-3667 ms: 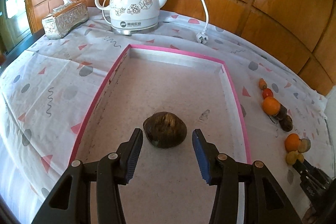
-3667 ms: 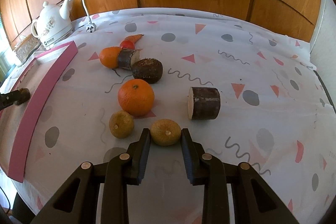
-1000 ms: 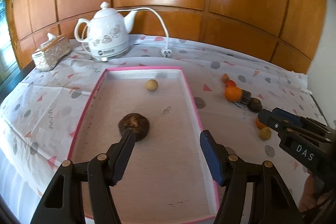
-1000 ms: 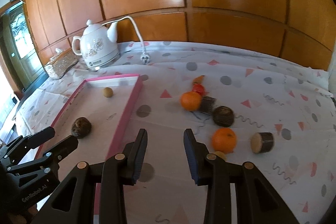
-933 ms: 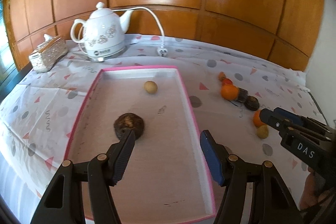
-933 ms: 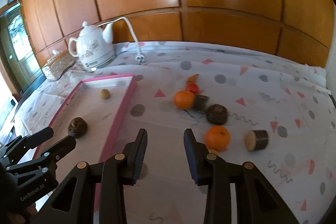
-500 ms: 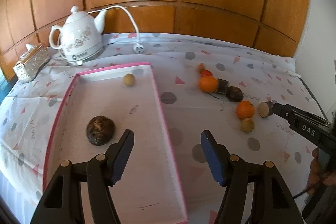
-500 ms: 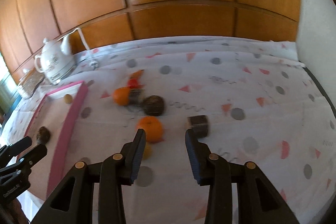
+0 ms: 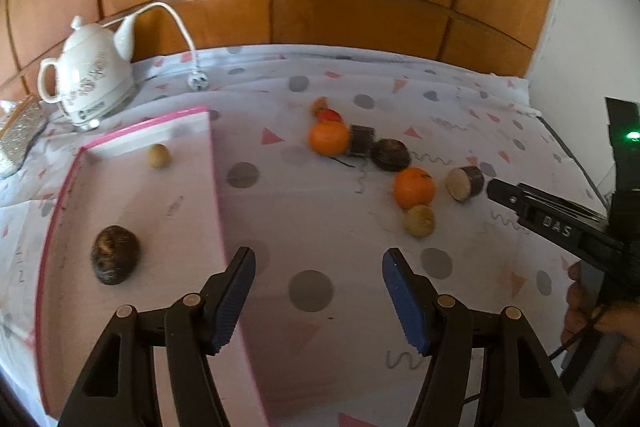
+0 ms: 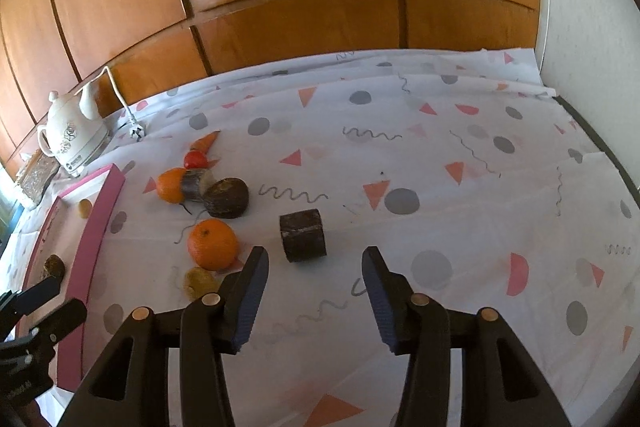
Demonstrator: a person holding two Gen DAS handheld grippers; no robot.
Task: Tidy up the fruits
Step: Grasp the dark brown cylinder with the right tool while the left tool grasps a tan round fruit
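A pink-rimmed tray lies at the left and holds a dark brown fruit and a small yellow fruit. On the cloth lie two oranges, a small yellow fruit, a red tomato, a dark round fruit and two dark cut log-like pieces. My left gripper is open and empty above the cloth beside the tray's right rim. My right gripper is open and empty just before the nearer cut piece.
A white kettle with a cord and plug stands at the back left, next to a silver tissue box. Wooden panelling runs behind the table. A white wall bounds the right side.
Both grippers have swung right, away from the tray toward the loose fruit. The right gripper let go of the small yellow fruit, which now lies in the tray.
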